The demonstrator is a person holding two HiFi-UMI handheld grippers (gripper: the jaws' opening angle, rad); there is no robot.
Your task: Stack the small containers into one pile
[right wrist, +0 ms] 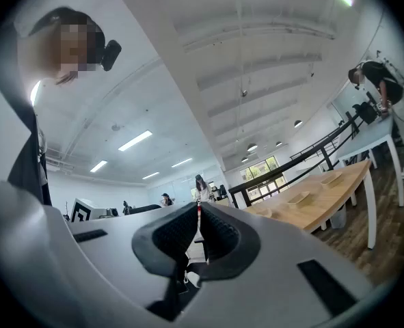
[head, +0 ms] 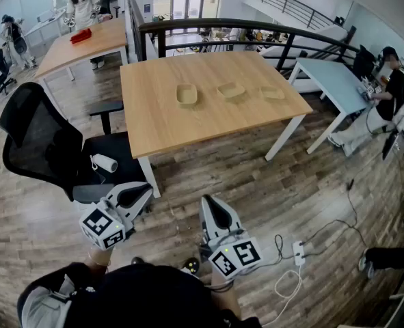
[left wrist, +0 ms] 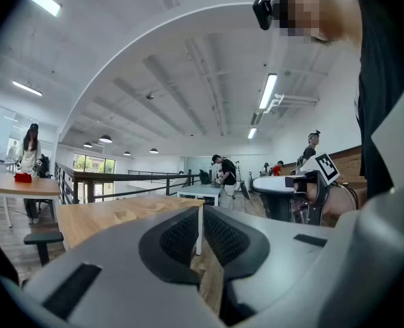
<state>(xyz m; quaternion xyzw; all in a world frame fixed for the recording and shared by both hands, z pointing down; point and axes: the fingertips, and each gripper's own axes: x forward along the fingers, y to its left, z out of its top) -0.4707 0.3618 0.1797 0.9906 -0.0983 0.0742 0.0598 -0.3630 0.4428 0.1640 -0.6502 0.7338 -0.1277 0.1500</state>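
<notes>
Head view: three small containers (head: 232,91) sit in a row on the wooden table (head: 160,118) toward twelve o'clock, apart from one another and unstacked. Left gripper (head: 141,191) at seven o'clock and right gripper (head: 210,205) at six o'clock hang above the floor (head: 270,183), each with jaws pressed together and empty.

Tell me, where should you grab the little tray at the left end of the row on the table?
Probably by its rim, coming straight down from above. The left tray sits flat and open side up on the table. Its walls look thin, so one jaw could go inside the near wall and the other outside it.
</notes>
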